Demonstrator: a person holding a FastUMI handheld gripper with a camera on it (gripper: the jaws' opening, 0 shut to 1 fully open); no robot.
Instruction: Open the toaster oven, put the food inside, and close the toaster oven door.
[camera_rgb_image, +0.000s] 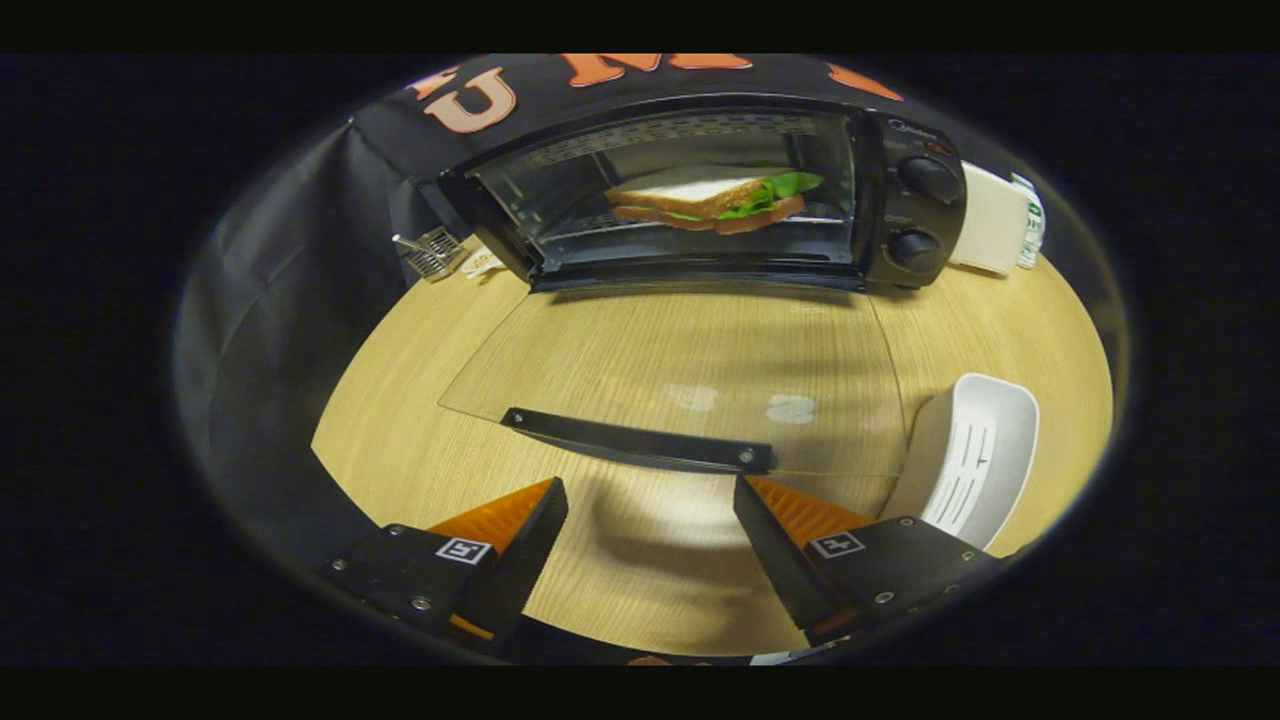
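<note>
A black toaster oven (900, 200) stands at the far side of the wooden table. Its glass door (690, 375) lies folded down flat toward me, with the dark handle bar (640, 442) along its near edge. Inside, on the rack, rests a sandwich (715, 198) of white bread with green lettuce and a reddish slice. My gripper (650, 520) is open, fingers wide apart, just short of the handle bar and slightly above it. Nothing sits between the fingers.
A white slotted tray (975, 455) sits on the table right of the door, close to my right finger. A white box (990, 220) and a small carton stand right of the oven. A small metal wire item (432, 252) lies left of it. Black cloth wall behind.
</note>
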